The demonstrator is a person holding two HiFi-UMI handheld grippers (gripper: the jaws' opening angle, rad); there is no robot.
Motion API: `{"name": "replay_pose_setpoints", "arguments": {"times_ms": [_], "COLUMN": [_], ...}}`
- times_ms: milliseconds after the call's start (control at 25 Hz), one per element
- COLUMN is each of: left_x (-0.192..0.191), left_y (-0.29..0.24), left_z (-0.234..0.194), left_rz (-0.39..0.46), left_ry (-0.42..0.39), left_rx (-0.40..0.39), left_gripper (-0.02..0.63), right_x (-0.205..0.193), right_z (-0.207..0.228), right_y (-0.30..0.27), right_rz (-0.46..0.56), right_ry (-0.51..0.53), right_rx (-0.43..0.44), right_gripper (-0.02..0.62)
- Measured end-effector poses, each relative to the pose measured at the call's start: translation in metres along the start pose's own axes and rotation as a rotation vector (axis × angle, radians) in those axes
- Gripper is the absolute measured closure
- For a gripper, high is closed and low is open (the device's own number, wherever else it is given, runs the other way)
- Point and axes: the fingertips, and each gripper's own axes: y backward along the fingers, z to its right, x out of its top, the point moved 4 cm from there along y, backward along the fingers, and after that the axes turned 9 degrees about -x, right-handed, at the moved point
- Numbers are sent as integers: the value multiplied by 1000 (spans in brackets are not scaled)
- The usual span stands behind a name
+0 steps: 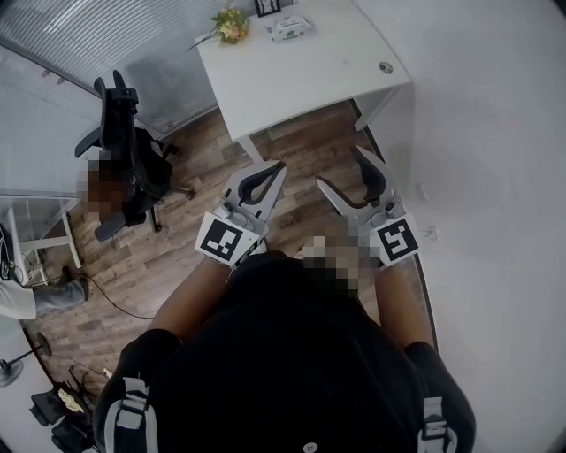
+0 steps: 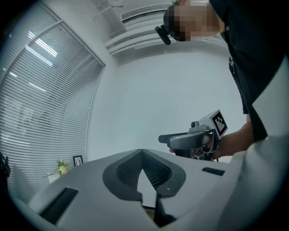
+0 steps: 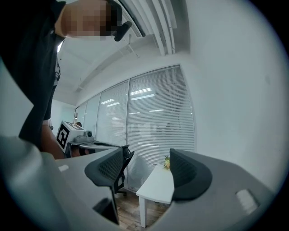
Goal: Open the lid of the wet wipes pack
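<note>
The person is standing well apart from the white table, holding both grippers level. The left gripper is showing its jaws pressed together and empty. The right gripper is showing its jaws spread and empty. The wet wipes pack is lying near the table's far edge, just beside the flowers.

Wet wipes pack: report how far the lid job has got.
Done: nothing; the wet wipes pack lies untouched on the white table. In hand: nothing; left claw shut, right claw open, both empty, short of the table. Left: reach, open lid.
</note>
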Motion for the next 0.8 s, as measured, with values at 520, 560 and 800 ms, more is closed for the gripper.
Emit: {"name": "replay_pose_setpoints", "arguments": {"times_ms": [520, 560, 800], "left_x": [3, 3, 3], "left_y": [-72, -77, -96], "left_z": [39, 40, 32], "left_rz": [-10, -12, -25], "left_ry": [-2, -5, -31], "left_rx": [25, 24, 24], "left_gripper": [600, 600, 600], "right_x": [-5, -6, -11], "right_z": [74, 79, 98], "right_y": [38, 39, 32], "right_rz": [1, 1, -5], "right_ry": [6, 6, -1], "right_rx": [29, 30, 28], "right_gripper": [279, 281, 287]}}
